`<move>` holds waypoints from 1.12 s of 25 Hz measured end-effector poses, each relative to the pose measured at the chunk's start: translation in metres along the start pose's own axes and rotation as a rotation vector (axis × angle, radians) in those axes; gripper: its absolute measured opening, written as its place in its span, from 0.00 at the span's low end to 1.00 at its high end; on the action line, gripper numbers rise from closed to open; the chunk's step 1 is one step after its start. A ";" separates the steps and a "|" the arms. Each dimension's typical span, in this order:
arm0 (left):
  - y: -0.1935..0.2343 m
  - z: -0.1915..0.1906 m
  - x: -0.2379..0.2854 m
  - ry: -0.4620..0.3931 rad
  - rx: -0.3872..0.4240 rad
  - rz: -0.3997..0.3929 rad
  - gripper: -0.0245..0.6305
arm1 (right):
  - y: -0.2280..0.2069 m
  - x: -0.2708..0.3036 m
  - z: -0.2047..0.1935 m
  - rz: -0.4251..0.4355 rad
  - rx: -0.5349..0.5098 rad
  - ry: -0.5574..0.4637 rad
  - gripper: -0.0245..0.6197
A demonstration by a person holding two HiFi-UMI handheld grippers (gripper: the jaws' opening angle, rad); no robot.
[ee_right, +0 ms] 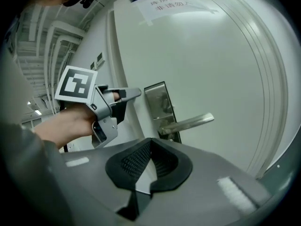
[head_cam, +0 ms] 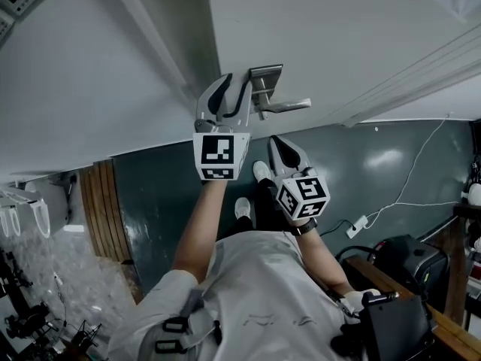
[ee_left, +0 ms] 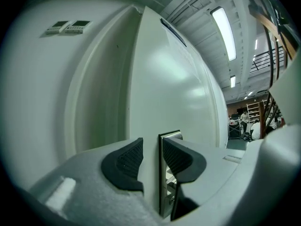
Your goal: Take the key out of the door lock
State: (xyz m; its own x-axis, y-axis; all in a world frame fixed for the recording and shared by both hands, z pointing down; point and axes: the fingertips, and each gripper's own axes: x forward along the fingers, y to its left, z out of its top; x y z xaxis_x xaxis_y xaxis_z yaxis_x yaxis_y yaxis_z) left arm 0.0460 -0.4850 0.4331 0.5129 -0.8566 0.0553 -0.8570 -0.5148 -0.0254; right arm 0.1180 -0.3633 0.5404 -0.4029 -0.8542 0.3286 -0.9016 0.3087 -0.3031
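Jaws of the left gripper [ee_left: 151, 145] stand apart, one pad on either side of the free edge of the door [ee_left: 174, 88]. The edge of the metal lock plate [ee_left: 163, 175] shows in the gap, and neither pad appears to press on anything. That placement reads as an approach along the door's edge towards the lock, with the gap wide enough to take a key head.

The key itself cannot be made out for certain. A small round part low on the plate may be the cylinder with the key in it; on that reading the key is not yet out and sits below the lever handle [ee_right: 188, 123].

The right gripper [ee_right: 150, 147] has its jaws together with nothing between them. It hangs lower, back from the door, probably kept clear as the spare hand.

Count: two grippers, one door, one lock plate, one lever handle, and one paper notice [ee_right: 171, 4] near the door's top edge.
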 end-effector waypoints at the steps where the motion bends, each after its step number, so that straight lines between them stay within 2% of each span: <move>1: 0.002 0.000 -0.002 -0.004 0.008 0.014 0.25 | -0.003 0.002 -0.005 0.002 0.013 0.011 0.05; 6: 0.012 0.001 -0.012 -0.023 0.037 0.086 0.25 | -0.012 0.012 -0.021 0.020 0.063 0.059 0.11; 11: 0.024 0.001 -0.022 -0.020 0.024 0.151 0.25 | -0.023 0.025 -0.037 0.036 0.149 0.090 0.16; 14: 0.032 -0.007 -0.023 0.009 0.006 0.165 0.25 | -0.032 0.038 -0.049 0.048 0.240 0.103 0.21; 21: 0.028 -0.016 -0.011 0.050 -0.014 0.119 0.22 | -0.049 0.071 -0.056 0.112 0.529 0.053 0.29; 22: 0.028 -0.017 -0.011 0.049 -0.021 0.120 0.19 | -0.050 0.075 -0.056 0.124 0.563 0.048 0.27; 24: 0.028 -0.016 -0.011 0.043 -0.033 0.128 0.19 | -0.049 0.080 -0.056 0.160 0.645 0.029 0.20; 28: 0.028 -0.015 -0.012 0.044 -0.041 0.145 0.19 | -0.047 0.083 -0.054 0.228 0.811 -0.027 0.13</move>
State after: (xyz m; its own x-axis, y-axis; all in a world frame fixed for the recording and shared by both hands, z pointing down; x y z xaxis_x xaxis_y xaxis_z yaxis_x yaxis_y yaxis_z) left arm 0.0156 -0.4887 0.4469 0.3820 -0.9190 0.0981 -0.9236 -0.3834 0.0047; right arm 0.1179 -0.4263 0.6307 -0.5483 -0.8202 0.1630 -0.4017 0.0874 -0.9116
